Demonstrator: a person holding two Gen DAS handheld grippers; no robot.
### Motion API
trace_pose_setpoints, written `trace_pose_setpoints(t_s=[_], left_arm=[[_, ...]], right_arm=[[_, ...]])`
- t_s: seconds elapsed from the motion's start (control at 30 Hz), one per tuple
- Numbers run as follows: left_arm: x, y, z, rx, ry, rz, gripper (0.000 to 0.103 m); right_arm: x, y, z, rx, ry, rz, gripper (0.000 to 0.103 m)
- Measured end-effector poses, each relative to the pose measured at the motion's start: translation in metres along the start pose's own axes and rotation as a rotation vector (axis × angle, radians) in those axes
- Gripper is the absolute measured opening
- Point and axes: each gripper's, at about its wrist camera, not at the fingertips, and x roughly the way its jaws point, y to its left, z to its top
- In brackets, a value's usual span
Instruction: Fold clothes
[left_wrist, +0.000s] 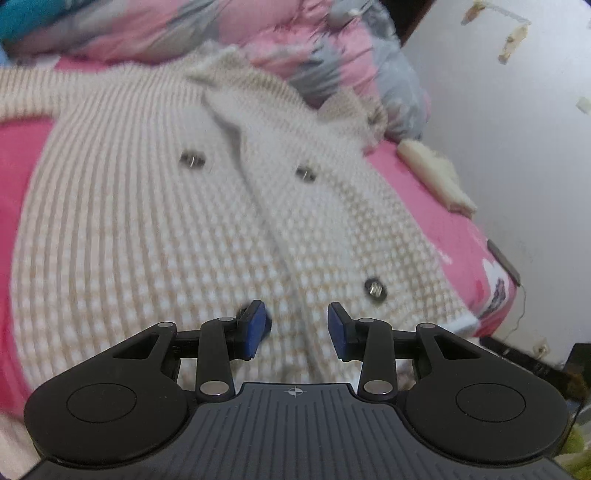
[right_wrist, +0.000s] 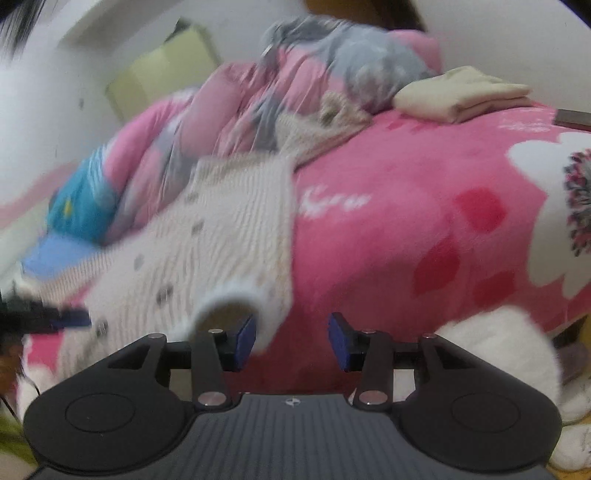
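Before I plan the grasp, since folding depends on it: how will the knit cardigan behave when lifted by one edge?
The cardigan will likely be floppy: its chunky knit already drapes and wrinkles over the pink blanket. It probably sags and stretches, looking thick. The pads should grip the textured weave without slipping.

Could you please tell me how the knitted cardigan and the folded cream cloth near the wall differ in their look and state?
The cardigan lies spread open and flat across the pink blanket; the cream cloth is already folded into a compact stack. The cardigan has a chunky waffle knit with dark buttons; the cloth looks smooth and has no visible buttons. The cardigan covers far more of the blanket than the cloth. Both are pale and rest on the same blanket.
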Motion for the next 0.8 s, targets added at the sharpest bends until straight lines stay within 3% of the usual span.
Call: trace_pose_setpoints(t_s=[0.13, 0.27, 0.47, 0.7, 0.77, 0.8], left_arm=[[0.018, -0.014, 0.023, 0.069, -0.04, -0.08, 0.037], [0.06, -0.028, 0.04, 0.103, -0.066, -0.116, 0.037], [0.098, -0.009, 0.048, 0.042, -0.017, -0.086, 0.037], [0.099, 0.021, 0.045, -0.013, -0.002, -0.189, 0.037], [0.1, 0.024, 0.047, -0.014, 0.009, -0.206, 0.036], [0.1, 0.026, 0.048, -0.015, 0.016, -0.21, 0.036]], right_arm=[[0.016, -0.017, 0.053, 0.119, -0.077, 0.096, 0.046], [0.088, -0.013, 0.112, 0.163, 0.042, 0.207, 0.046], [0.227, -0.013, 0.189, 0.234, 0.157, 0.191, 0.047], [0.367, -0.025, 0.225, 0.347, 0.248, 0.145, 0.053], [0.391, -0.028, 0.223, 0.372, 0.258, 0.152, 0.041], [0.395, -0.026, 0.223, 0.354, 0.251, 0.155, 0.021]])
